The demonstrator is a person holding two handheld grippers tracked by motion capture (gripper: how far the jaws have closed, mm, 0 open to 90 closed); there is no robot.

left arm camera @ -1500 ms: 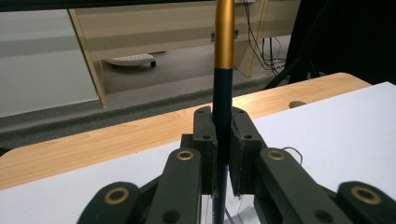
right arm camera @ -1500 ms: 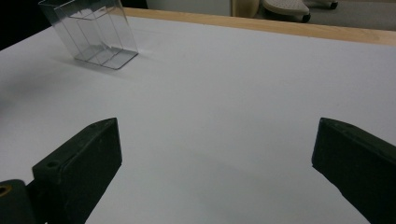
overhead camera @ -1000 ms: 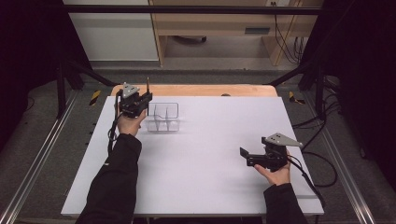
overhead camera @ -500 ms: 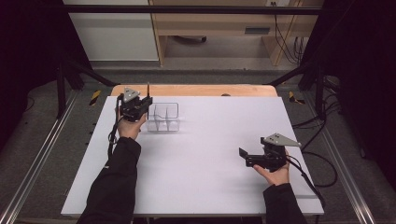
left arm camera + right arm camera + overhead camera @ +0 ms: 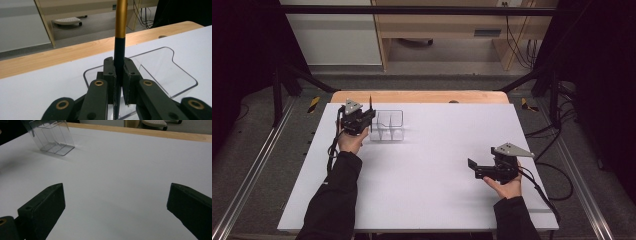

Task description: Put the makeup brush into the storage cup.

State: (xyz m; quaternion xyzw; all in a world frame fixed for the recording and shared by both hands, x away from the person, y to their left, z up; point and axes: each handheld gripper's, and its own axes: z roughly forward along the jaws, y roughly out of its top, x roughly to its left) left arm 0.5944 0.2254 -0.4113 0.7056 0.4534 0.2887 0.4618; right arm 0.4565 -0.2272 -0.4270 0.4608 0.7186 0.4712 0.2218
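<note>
the box point(image 5: 388, 125) sits on the table point(image 5: 437, 200), far back and to the left. the left gripper point(image 5: 362, 119) is just left of the box, with a pen point(image 5: 119, 45) standing up in it. the right gripper point(image 5: 473, 167) is well apart, near the front right.

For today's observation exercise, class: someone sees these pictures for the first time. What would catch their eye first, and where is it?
First, the black and gold pen, held upright in the left gripper at the table's far left, right at the clear plastic organizer. Next, the right gripper near the front right of the white table, its jaws wide apart with nothing between them.
</note>
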